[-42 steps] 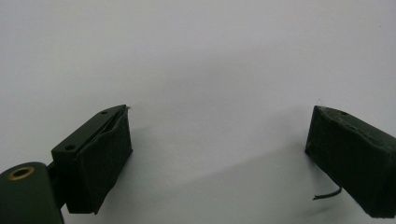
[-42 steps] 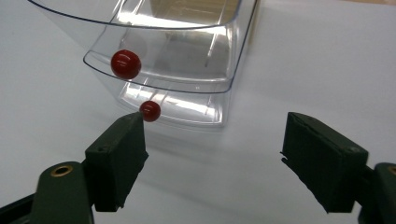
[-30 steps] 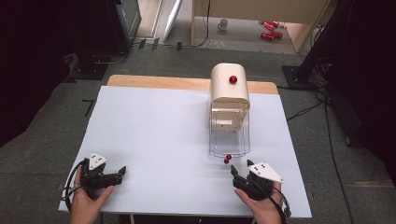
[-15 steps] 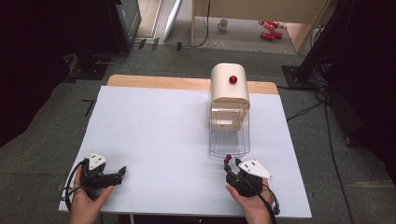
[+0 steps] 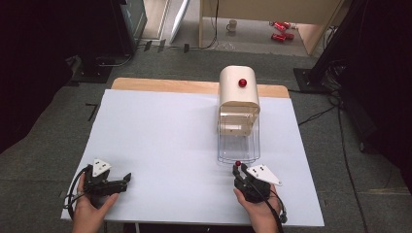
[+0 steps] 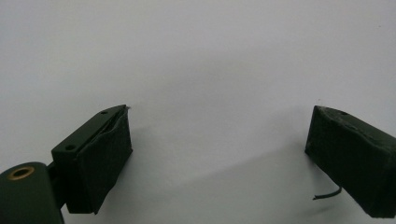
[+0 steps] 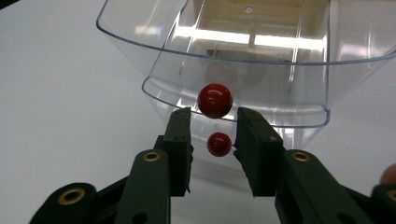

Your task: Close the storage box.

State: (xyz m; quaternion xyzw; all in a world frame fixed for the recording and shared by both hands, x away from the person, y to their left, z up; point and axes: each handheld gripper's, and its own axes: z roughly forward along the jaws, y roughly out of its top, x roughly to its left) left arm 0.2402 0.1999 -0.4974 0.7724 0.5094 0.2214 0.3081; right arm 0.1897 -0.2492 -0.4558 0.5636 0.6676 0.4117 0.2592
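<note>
Before the clear tray [image 7: 233, 119] — right gripper [image 7: 213, 123] closing around red balls [image 7: 215, 100], left gripper [image 6: 219, 154] agape.

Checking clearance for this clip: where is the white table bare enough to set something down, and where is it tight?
The white sheet is bare from the left claw across to the clear tray. It is tight at that tray's near edge, where the right claw meets the red balls.

Between your right tool's [image 7: 214, 122] matt black pads [image 7: 256, 140] sit two glossy red balls, the larger [image 7: 215, 100] and the smaller [image 7: 219, 143], both smooth and mirror-bright. The clear plastic tray [image 7: 243, 60] behind them gleams with reflections. Its cream rounded housing [image 5: 237, 92] looks smooth, satin plastic. The white counter [image 5: 165, 141] is matt, paper-like; bare wood edges its far side [image 5: 165, 85].
</note>
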